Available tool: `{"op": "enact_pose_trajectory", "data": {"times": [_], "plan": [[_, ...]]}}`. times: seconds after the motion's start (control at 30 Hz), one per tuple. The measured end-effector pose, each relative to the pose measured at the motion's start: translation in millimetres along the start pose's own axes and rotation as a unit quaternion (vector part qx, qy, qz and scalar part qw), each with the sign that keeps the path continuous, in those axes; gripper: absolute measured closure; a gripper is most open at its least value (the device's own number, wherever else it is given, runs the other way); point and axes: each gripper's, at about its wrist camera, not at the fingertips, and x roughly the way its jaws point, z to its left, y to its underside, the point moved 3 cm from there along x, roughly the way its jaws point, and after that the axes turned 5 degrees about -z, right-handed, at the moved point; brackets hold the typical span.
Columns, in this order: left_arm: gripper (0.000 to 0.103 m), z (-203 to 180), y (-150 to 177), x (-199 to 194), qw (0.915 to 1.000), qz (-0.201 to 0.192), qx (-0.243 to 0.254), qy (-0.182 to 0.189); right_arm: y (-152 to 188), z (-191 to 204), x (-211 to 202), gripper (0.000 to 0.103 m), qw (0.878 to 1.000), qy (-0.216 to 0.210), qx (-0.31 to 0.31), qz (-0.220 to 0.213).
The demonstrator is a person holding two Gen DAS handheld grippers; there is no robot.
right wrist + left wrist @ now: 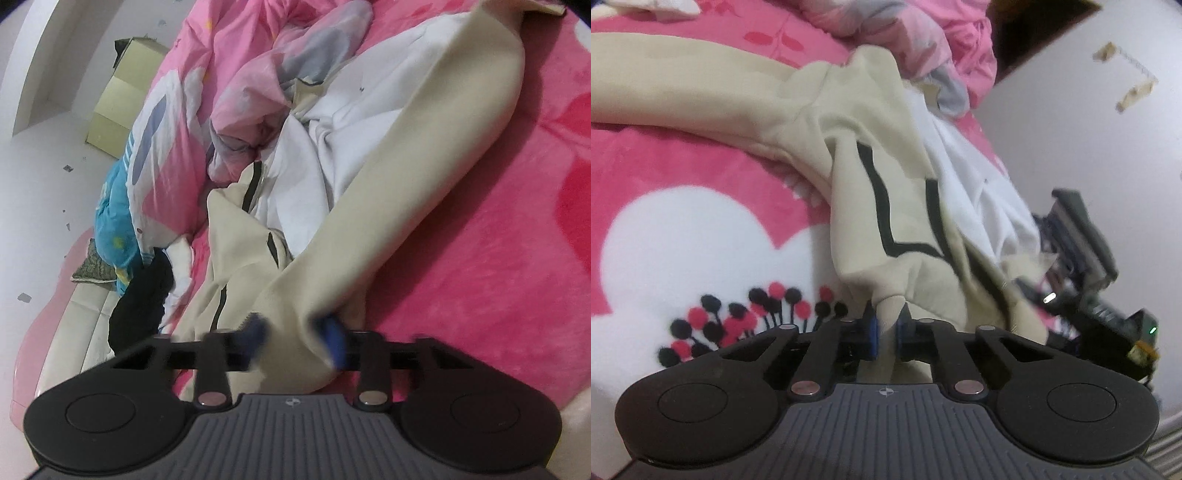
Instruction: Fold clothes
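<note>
The cream garment (857, 155) lies spread across the pink blanket (683, 158) on the bed, with a long sleeve stretching away toward the left in the left wrist view and its body bunched into folds marked by black stripes (877, 206). The left tool (885, 332) is narrow, its blue pads (872, 334) pinched on a small peak of the cream cloth that rises between them. The blanket below shows a white heart shape and a cluster of black and red dots (746, 317). A white lining (975, 173) shows on the garment's far side, and beyond it the right tool (1082, 273) appears blurred at the right edge, close against the cloth. In the right wrist view the right tool (295, 339) has its blue pads (334, 341) set on either side of a thick fold of the cream garment (406, 177); the pads are blurred but press on the fabric, so it holds the cloth at a moderate width. From there the sleeve runs up and away over the pink blanket (480, 258). To the left lie a rumpled pink quilt (236, 81), a blue patterned cloth (114, 225), a black cloth (144, 295) and a cardboard box (118, 110) against the white wall.
</note>
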Motion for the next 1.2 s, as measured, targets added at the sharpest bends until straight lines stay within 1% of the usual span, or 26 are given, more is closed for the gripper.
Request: {"op": "enact_pose_trajectory", "data": {"times": [0.07, 0.13, 0.2, 0.3, 0.33, 0.37, 0.4, 0.43, 0.47, 0.53, 0.57, 0.6, 0.67, 0.7, 0.73, 0.77, 0.83, 0.87, 0.93, 0.97, 1.03, 1.07, 1.17, 1.2], "plan": [[0.098, 5.9, -13.3, -16.2, 0.9990, -0.019, -0.032, 0.025, 3.0, 12.3, -4.8, 0.087, 1.000, -0.008, -0.007, -0.004], [0.098, 10.6, -29.6, -39.8, 0.9967, -0.044, -0.049, 0.047, 6.0, 28.9, -16.1, 0.088, 1.000, -0.022, -0.018, -0.010], [0.098, 16.6, -44.9, -70.6, 0.9948, -0.072, -0.047, 0.054, 10.6, 40.2, -28.8, 0.089, 0.999, -0.043, -0.013, -0.013], [0.098, 33.2, -53.6, -103.7, 0.9920, -0.098, -0.057, 0.055, 24.5, 48.2, -41.3, 0.089, 0.998, -0.064, -0.003, 0.000], [0.098, 38.7, -56.4, -114.7, 0.9909, -0.107, -0.061, 0.055, 31.3, 46.8, -39.9, 0.089, 0.998, -0.063, -0.001, 0.010], [0.098, 44.4, -57.1, -121.8, 0.9904, -0.110, -0.063, 0.053, 38.2, 44.5, -37.5, 0.089, 0.998, -0.060, 0.002, 0.019], [0.098, 50.1, -51.5, -118.7, 0.9916, -0.100, -0.065, 0.049, 45.4, 38.3, -31.2, 0.089, 0.998, -0.051, 0.007, 0.032], [0.098, 55.1, -42.5, -110.6, 0.9934, -0.080, -0.068, 0.045, 51.8, 32.3, -25.5, 0.089, 0.998, -0.038, 0.008, 0.044], [0.098, 60.1, -33.5, -102.6, 0.9948, -0.061, -0.070, 0.042, 54.8, 27.0, -22.0, 0.089, 0.999, -0.013, -0.003, 0.051], [0.097, 64.1, -17.1, -88.6, 0.9967, -0.032, -0.066, 0.034, 59.6, 18.1, -17.2, 0.083, 0.997, 0.033, -0.025, 0.065], [0.097, 64.1, -11.1, -84.1, 0.9972, -0.025, -0.062, 0.033, 56.0, 21.7, -23.6, 0.076, 0.996, 0.038, -0.039, 0.072], [0.096, 63.0, -8.5, -83.3, 0.9972, -0.026, -0.059, 0.038, 52.5, 25.4, -29.9, 0.067, 0.995, 0.043, -0.053, 0.078], [0.083, 61.7, -10.4, -89.2, 0.9964, -0.036, -0.054, 0.056, 44.8, 33.5, -43.6, 0.055, 0.991, 0.054, -0.085, 0.089], [0.072, 62.6, -15.0, -95.3, 0.9954, -0.043, -0.054, 0.066, 38.1, 41.6, -54.8, 0.052, 0.988, 0.059, -0.114, 0.084], [0.067, 64.4, -20.3, -101.3, 0.9946, -0.051, -0.054, 0.072, 30.4, 50.1, -65.9, 0.052, 0.986, 0.058, -0.136, 0.080], [0.067, 67.2, -25.8, -107.8, 0.9938, -0.060, -0.054, 0.076, 22.6, 58.2, -76.3, 0.051, 0.985, 0.049, -0.149, 0.074], [0.065, 77.9, -38.8, -121.4, 0.9920, -0.086, -0.062, 0.069, 3.5, 75.5, -88.9, 0.048, 0.987, 0.016, -0.154, 0.051], [0.064, 86.0, -47.3, -125.7, 0.9902, -0.101, -0.074, 0.061, -6.0, 84.1, -93.3, 0.045, 0.987, -0.001, -0.155, 0.039], [0.060, 102.2, -63.6, -132.4, 0.9859, -0.127, -0.100, 0.044, -24.9, 99.6, -83.9, 0.041, 0.988, -0.042, -0.149, 0.024], [0.060, 110.5, -69.5, -130.4, 0.9841, -0.131, -0.115, 0.031, -34.1, 104.8, -72.0, 0.038, 0.988, -0.059, -0.141, 0.022], [0.056, 128.9, -77.6, -123.8, 0.9801, -0.137, -0.144, 0.000, -50.9, 113.5, -35.4, 0.037, 0.989, -0.087, -0.118, 0.030], [0.056, 138.1, -78.4, -119.0, 0.9783, -0.136, -0.155, -0.019, -57.1, 117.1, -11.8, 0.037, 0.989, -0.092, -0.112, 0.038], [0.056, 163.0, -79.3, -102.9, 0.9704, -0.133, -0.189, -0.070, -74.5, 117.1, 66.0, 0.036, 0.992, -0.073, -0.084, 0.064], [0.056, 169.3, -79.4, -97.1, 0.9667, -0.134, -0.203, -0.079, -80.2, 116.1, 93.4, 0.036, 0.992, -0.060, -0.079, 0.072]]}}
